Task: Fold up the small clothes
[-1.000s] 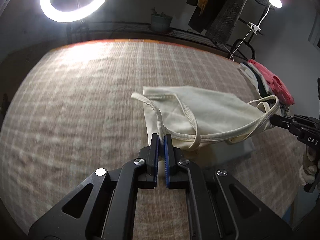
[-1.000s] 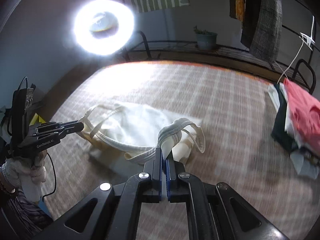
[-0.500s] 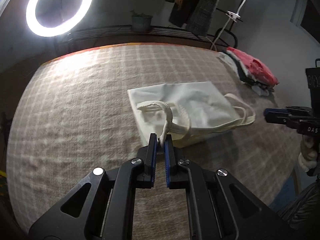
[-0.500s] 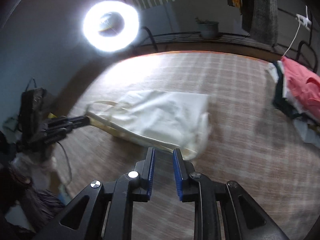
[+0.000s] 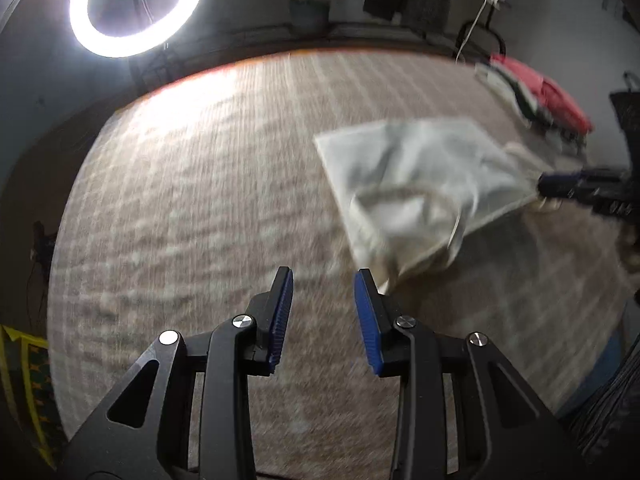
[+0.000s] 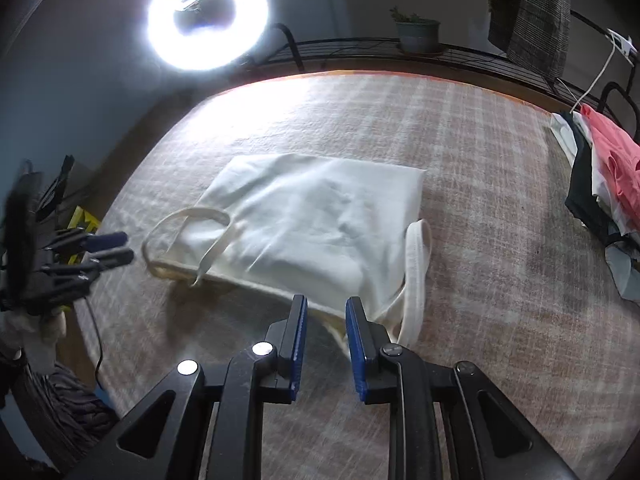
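Hovering with jaws parted and empty, the left gripper (image 5: 322, 312) sits just short of the cream garment (image 6: 312, 220); the right gripper (image 6: 325, 338), likewise open, stands at its near hem. One garment lies flat mid-blanket (image 6: 480, 288), two straps (image 6: 416, 276) trailing. It appears light, soft and limp; corners or hem offer the best hold. One clothes pile (image 6: 604, 172) lies well right of it.

left gripper (image 5: 323, 276) parted wide, gripping nothing, just left of the cream garment (image 5: 416, 184); right gripper (image 6: 325, 304) likewise spread at its near edge.
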Demonstrator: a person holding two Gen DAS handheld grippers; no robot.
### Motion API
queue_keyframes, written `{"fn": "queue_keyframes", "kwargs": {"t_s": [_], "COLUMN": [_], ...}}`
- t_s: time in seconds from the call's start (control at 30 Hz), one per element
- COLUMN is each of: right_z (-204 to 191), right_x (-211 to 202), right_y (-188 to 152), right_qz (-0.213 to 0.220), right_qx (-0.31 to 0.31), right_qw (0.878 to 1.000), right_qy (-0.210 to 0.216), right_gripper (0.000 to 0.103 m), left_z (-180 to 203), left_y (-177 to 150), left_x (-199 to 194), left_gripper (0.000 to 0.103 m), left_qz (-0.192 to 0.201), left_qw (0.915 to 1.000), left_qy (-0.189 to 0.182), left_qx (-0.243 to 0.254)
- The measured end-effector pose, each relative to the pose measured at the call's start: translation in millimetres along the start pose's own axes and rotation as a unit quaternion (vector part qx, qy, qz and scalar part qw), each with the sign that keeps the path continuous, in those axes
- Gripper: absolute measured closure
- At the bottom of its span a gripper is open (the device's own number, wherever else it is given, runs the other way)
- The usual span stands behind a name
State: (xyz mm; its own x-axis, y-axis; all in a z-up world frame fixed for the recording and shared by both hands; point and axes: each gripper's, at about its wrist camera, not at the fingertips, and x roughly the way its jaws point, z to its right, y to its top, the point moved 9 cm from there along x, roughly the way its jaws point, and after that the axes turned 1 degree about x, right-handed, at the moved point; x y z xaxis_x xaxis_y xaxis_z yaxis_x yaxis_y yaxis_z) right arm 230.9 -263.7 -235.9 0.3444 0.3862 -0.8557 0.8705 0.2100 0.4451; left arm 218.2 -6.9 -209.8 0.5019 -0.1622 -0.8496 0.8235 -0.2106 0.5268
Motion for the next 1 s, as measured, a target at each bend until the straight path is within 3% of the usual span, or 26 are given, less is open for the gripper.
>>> {"fn": "queue_keyframes", "kwargs": {"t_s": [0.1, 0.17, 0.33, 0.43, 0.6, 0.7, 0.73, 0.8, 0.9, 1.0], "right_z": [5, 6, -9, -29, -31, -14, -5, 15, 28, 28], "right_x": [5, 12, 27, 23, -3, -12, -12, -7, 3, 9], "right_y": [5, 4, -32, -53, -40, -19, -11, 2, 10, 11], "right_qz": [-0.002, -0.014, -0.087, -0.109, -0.064, -0.022, -0.007, 0.013, 0.022, 0.019], "right_qx": [0.012, 0.017, 0.040, 0.003, -0.006, 0.006, 0.014, 0.032, 0.075, 0.066], "right_qw": [1.000, 1.000, 0.994, 0.992, 0.993, 0.995, 0.996, 0.997, 0.993, 0.994], "right_qy": [0.000, 0.000, 0.049, 0.070, 0.101, 0.093, 0.082, 0.062, 0.087, 0.079], "right_gripper": [0.083, 0.082, 0.081, 0.081, 0.081, 0.081, 0.078, 0.062, 0.072, 0.075], "left_z": [17, 31, 39, 28, 11, 2, -3, -14, -19, -13], "left_y": [23, 30, -8, -18, -7, 15, 23, 34, 44, 49], "left_x": [4, 19, 72, 71, 46, 33, 31, 33, 46, 61], "left_gripper": [0.070, 0.071, 0.071, 0.071, 0.071, 0.071, 0.071, 0.071, 0.071, 0.071], "left_qz": [0.020, 0.012, -0.058, -0.067, -0.051, -0.021, -0.011, -0.003, -0.003, -0.004], "left_qw": [0.9996, 0.9994, 0.9957, 0.9951, 0.9969, 0.9981, 0.9980, 0.9964, 0.9902, 0.9906], "left_qy": [-0.019, -0.029, -0.013, -0.021, -0.045, -0.057, -0.060, -0.063, -0.088, -0.094], "left_qx": [0.002, 0.011, 0.071, 0.070, 0.040, 0.005, -0.015, -0.056, -0.108, -0.099]}}
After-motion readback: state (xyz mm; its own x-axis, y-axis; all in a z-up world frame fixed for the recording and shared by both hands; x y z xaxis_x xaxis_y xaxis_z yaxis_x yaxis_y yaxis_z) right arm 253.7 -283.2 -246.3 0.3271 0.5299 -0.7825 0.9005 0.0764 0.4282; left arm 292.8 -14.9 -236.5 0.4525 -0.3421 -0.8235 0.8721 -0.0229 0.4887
